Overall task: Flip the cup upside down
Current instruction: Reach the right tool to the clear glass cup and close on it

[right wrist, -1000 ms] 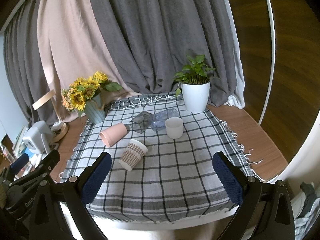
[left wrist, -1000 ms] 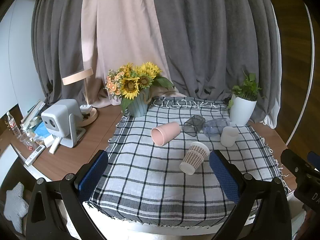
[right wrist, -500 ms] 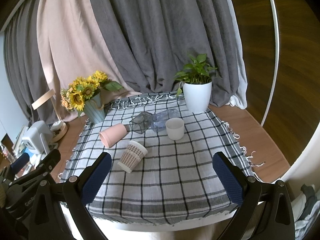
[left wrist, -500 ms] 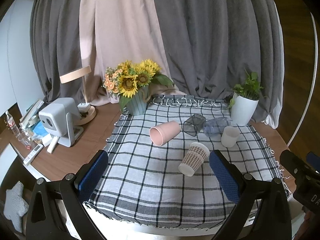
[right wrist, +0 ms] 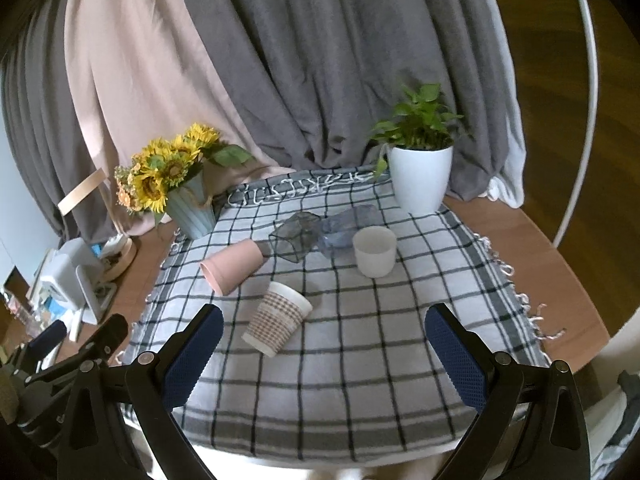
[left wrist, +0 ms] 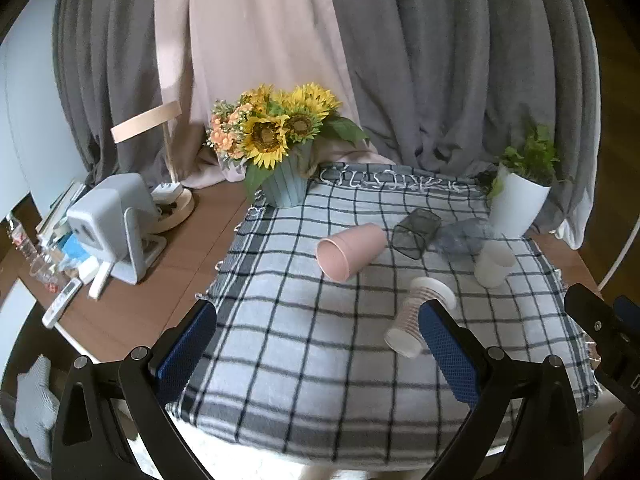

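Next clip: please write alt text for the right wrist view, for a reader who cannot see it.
Open tongs hover over a checked cloth holding five cups: a patterned paper cup, a pink cup and two clear ones on their sides, and an upright white cup. Sunflowers and a potted plant stand behind.

Room was pretty cozy tbh. Heavy grey curtains (right wrist: pixel 340 60) covered the whole far wall, with a pale pink curtain (left wrist: pixel 248 40) hanging in the left part. The wooden table (right wrist: pixel 528 240) had a grey-and-white checked cloth (right wrist: pixel 360 360) spread over most of it. A vase of sunflowers (left wrist: pixel 276 140) sat at the far left corner of the cloth and a white potted plant (right wrist: pixel 420 168) at the far right. Off to the left sat a wooden desk lamp (left wrist: pixel 160 148) and a small grey projector (left wrist: pixel 108 224). Dark wood panelling (right wrist: pixel 560 60) ran along the right. Soft, dim daylight overall.
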A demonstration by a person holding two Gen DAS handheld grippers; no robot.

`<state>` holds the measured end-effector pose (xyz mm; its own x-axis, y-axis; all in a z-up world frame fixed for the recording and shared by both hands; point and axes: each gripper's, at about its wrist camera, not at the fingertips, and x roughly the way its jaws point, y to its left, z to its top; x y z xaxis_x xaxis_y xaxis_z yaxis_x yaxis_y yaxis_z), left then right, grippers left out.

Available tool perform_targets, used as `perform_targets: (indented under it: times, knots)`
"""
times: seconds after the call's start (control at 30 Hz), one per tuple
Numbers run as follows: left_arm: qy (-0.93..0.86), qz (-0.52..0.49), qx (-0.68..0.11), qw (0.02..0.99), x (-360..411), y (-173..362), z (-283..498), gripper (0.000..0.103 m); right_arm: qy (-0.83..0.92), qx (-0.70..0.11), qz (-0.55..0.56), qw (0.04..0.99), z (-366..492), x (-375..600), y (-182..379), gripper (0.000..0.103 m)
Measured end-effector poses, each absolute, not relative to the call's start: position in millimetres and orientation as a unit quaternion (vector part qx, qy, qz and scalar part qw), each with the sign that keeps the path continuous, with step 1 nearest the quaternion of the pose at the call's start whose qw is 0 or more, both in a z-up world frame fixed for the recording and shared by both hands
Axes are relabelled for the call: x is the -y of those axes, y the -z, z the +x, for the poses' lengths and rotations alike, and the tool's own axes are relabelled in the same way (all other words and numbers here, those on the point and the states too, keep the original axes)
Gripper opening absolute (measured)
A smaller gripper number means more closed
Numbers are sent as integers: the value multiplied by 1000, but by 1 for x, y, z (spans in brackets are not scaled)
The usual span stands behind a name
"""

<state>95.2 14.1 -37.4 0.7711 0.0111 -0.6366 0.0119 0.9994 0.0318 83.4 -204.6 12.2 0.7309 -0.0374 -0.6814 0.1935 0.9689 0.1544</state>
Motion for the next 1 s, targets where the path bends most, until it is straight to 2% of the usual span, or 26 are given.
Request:
perform_targets:
  times: [0.33, 0.6, 0.8, 1.0]
  knots:
    - [80, 65, -355, 929, -40, 45, 200, 103, 101, -372, 132, 913, 165, 167, 2, 102]
    - [122, 101, -366, 917, -45, 52, 255, 103, 118, -387, 163, 900, 236, 153, 18, 101]
    - [139, 79, -396, 904, -41, 65, 302, 103, 100, -405, 176, 892, 293, 153, 34, 92]
    - [160, 125, -414, 887, -19, 80, 342, 103, 106, -433, 191, 875, 342, 164, 59, 87]
